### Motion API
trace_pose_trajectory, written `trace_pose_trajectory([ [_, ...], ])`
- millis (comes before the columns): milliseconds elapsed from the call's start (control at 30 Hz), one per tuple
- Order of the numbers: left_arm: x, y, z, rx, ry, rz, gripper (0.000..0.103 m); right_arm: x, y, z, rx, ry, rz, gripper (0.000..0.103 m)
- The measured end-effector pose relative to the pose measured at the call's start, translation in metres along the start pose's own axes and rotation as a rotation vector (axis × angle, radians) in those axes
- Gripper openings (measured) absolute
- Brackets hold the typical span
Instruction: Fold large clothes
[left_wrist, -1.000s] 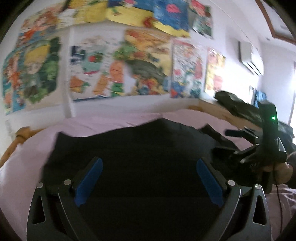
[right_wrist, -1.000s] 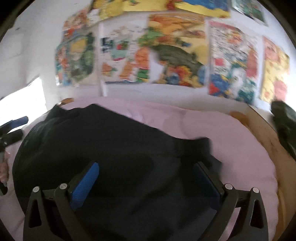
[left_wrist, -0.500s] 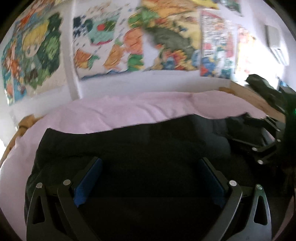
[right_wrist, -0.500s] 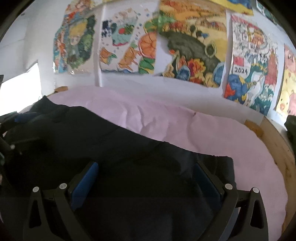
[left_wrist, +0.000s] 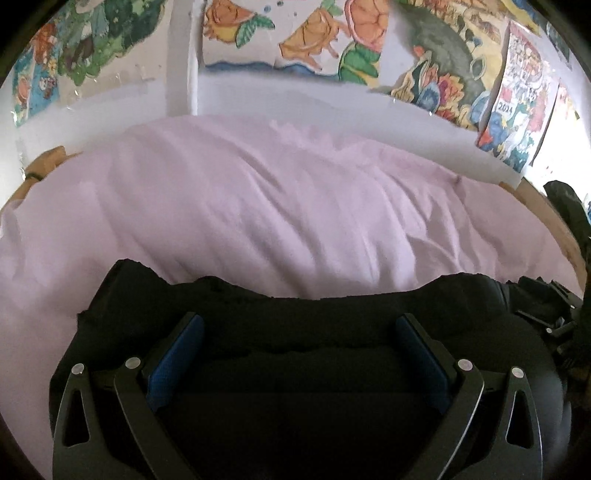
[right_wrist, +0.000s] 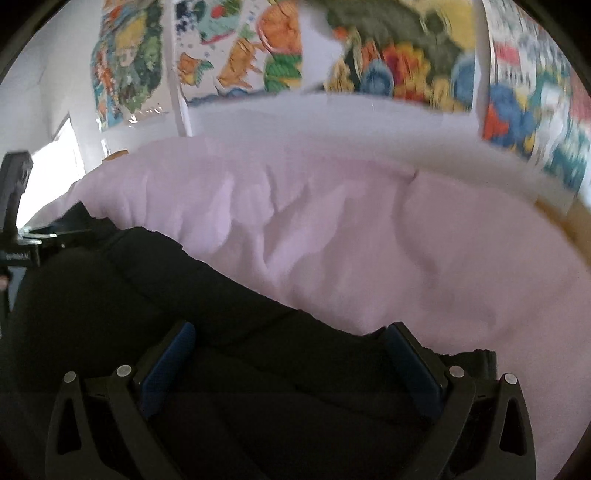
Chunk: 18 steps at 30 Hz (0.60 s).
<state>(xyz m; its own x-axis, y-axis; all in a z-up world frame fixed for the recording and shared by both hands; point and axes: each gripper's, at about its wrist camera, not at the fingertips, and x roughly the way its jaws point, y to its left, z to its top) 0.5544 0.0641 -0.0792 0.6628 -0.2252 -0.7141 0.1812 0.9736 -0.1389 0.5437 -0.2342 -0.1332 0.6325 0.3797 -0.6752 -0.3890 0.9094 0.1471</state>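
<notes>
A black garment (left_wrist: 332, 317) lies on the bed's lilac sheet (left_wrist: 295, 206), filling the six o'clock half of both wrist views, its ragged far edge running across the middle. The left claw (left_wrist: 299, 354) hovers over the cloth with its blue-padded fingers (left_wrist: 173, 354) spread wide, nothing between them. The right claw (right_wrist: 288, 365) is likewise spread above the dark fabric; whether its tips touch the cloth is hard to tell in the dim lower view. Bright cartoon posters (left_wrist: 303, 40) line the wall at twelve o'clock. At three o'clock in the left view, the right claw's body shows beside the garment.
</notes>
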Motion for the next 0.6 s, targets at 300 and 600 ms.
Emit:
trace_pose_trajectory([
  [300,0.021,0.007,-0.005,-0.003,0.003,0.011,0.102,0.019,0.002,-0.01,-0.007,-0.001,-0.047,0.103],
  [600,0.016,-0.003,-0.002,0.012,-0.006,0.035,0.102,0.016,-0.001,-0.01,0.009,-0.002,-0.046,0.103],
])
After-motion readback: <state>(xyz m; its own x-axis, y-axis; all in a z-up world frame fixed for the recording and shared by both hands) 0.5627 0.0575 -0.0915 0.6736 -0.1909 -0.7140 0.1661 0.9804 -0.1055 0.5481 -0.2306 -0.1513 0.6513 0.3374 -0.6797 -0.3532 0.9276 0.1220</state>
